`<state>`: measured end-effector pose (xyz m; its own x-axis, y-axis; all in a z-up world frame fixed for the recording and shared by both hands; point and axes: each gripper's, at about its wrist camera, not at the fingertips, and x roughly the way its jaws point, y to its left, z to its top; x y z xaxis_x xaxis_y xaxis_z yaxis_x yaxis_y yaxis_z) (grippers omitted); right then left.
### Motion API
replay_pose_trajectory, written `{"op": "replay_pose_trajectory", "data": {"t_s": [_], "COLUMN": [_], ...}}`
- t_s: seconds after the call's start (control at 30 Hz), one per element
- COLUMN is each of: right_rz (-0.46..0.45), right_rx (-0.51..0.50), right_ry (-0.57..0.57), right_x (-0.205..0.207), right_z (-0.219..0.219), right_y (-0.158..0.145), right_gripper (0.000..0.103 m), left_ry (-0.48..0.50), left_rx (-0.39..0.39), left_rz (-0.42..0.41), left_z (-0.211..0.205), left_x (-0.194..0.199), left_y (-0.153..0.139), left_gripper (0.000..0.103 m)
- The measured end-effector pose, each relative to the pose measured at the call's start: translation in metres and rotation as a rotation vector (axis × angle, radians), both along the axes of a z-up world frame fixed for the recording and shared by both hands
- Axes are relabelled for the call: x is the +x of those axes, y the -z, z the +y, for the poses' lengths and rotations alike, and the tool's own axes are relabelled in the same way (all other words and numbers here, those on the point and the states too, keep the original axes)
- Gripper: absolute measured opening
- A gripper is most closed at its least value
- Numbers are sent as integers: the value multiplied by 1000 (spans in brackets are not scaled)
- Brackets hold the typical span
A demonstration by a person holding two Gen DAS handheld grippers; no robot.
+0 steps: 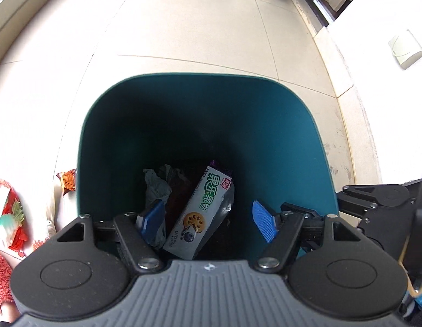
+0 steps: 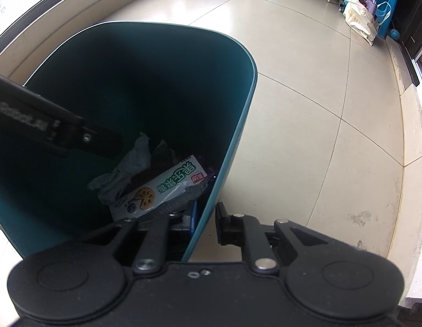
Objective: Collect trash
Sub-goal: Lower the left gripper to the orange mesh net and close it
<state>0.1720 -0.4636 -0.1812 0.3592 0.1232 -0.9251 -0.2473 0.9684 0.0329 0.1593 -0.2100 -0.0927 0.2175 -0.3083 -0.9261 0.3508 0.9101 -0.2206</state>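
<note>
Floor: pale tiles.
Bin: teal, open-topped, standing on the floor.
Left tool: over the bin mouth, fingers spread wide, gripping nothing.
Right tool: at the bin's near rim, fingers pinching the bin wall, one inside and one outside.
Snack box: white with green lettering, lying in the bin bottom.
Crumpled tissue: in the bin, touching the box.
Snack wrappers: red and orange, on the floor just outside the bin's left side.
</note>
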Motion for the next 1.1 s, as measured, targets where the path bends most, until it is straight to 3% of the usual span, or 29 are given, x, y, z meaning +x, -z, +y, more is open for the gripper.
{"op": "replay_pose_trajectory", "data": {"t_s": [0.13, 0.23, 0.4, 0.53, 0.77, 0.97, 1.1], "right_rz": [-1, 3, 6, 12, 12, 12, 13], "right_rx": [-2, -2, -3, 2, 0, 3, 8], "right_ry": [-2, 0, 1, 6, 0, 0, 3], "right_x": [-1, 0, 1, 3, 3, 3, 3], "right_z": [0, 1, 2, 1, 1, 1, 0], "right_y": [1, 2, 3, 3, 2, 1, 1], "right_gripper": [13, 13, 13, 13, 13, 14, 14], "left_ry": [-30, -86, -211, -300, -456, -526, -537], "left_rx": [-30, -5, 27, 73, 230, 284, 295], "left_rz": [-63, -123, -117, -60, 116, 247, 284], "left_z": [36, 67, 125, 164, 225, 246, 248], "left_x": [-8, -10, 0, 10, 24, 21, 16], "left_y": [-32, -47, -47, -14, 94, 169, 197], "left_gripper": [76, 79, 81, 81, 81, 81, 81]}}
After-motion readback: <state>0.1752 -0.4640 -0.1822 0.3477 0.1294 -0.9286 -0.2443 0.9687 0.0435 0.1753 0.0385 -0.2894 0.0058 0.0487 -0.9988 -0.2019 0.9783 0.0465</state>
